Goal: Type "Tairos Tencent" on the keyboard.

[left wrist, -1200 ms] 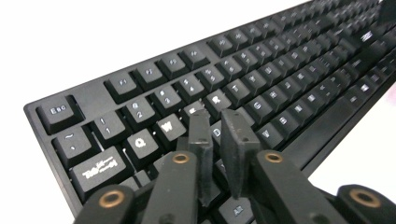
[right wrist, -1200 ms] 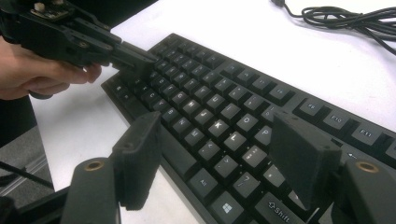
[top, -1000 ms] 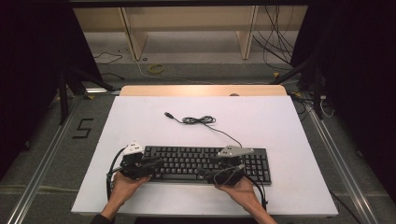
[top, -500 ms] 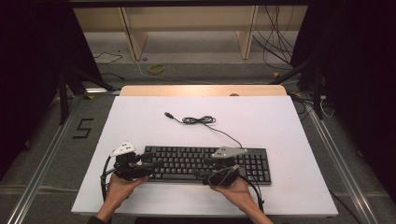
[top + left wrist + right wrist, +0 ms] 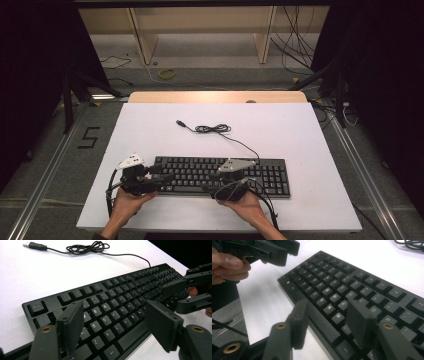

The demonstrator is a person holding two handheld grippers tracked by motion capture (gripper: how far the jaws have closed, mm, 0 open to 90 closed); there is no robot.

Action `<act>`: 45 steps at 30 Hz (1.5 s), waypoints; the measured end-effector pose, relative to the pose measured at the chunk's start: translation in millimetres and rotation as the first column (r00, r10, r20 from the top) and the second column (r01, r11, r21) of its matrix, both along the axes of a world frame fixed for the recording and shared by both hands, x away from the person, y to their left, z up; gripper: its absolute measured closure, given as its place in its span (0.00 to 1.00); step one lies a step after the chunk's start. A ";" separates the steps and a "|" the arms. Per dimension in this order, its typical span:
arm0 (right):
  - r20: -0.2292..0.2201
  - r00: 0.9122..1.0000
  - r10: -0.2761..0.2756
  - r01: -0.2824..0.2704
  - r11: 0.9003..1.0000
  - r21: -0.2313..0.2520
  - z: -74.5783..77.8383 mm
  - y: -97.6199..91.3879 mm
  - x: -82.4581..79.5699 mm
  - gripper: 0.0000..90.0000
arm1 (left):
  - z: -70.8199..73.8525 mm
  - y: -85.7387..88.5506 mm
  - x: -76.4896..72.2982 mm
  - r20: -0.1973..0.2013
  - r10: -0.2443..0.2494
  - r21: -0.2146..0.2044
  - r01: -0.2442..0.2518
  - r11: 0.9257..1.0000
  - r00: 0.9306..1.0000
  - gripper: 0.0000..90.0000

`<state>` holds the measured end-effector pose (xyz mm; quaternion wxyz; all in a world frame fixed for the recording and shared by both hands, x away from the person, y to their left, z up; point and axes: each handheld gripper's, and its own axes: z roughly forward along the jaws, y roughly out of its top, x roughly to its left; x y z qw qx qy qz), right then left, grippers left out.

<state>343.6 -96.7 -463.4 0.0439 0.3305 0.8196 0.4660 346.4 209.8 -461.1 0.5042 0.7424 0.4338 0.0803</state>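
- The left gripper [image 5: 162, 178] hangs over the left end of the keyboard [image 5: 260, 175]; its jaws have just been opening and now stand wide apart, with nothing pinched. In the left gripper view they straddle the letter rows from above, and I cannot tell whether a tip brushes a key.
- The right gripper [image 5: 214, 181] sits over the middle of the keyboard's near edge. Its jaws have just been closing and are now part-way in. In the right gripper view one jaw is off the front edge beside the space bar and the other is over the lower letter keys. The pads do not look pressed on anything.
- Each hand holds its tool from the near side of the worktop [image 5: 300, 130]; the left hand [image 5: 125, 202] and right hand [image 5: 245, 202] come in from the bottom.
- Progress, as I judge it: the keyboard lies flat and square, near the front edge. No lift or firm grip shows yet, so any moving or key work looks still to come.
- The keyboard is black, full-size with a number pad, with faintly lit legends. Its thin black cable [image 5: 215, 129] runs back to a loose coil mid-worktop and ends in an unplugged USB plug [image 5: 181, 123].
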 end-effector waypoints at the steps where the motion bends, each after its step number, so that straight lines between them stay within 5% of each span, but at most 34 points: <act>1: 0.001 1.000 0.006 -0.006 1.000 -0.002 -0.5 0.7 0.1 0.63 | -0.1 -0.1 -0.3 0.000 0.001 -0.002 -0.001 1.000 1.000 0.35; 22: -0.006 0.999 0.054 -0.055 0.997 -0.062 -10.5 21.8 2.5 1.00 | 0.5 4.9 -9.2 0.005 0.000 -0.004 0.000 1.000 1.000 0.31; 45: -0.012 0.998 0.056 -0.057 0.990 -0.129 -22.9 32.0 5.3 1.00 | -0.2 8.1 -12.4 0.005 0.003 -0.002 -0.003 1.000 1.000 0.31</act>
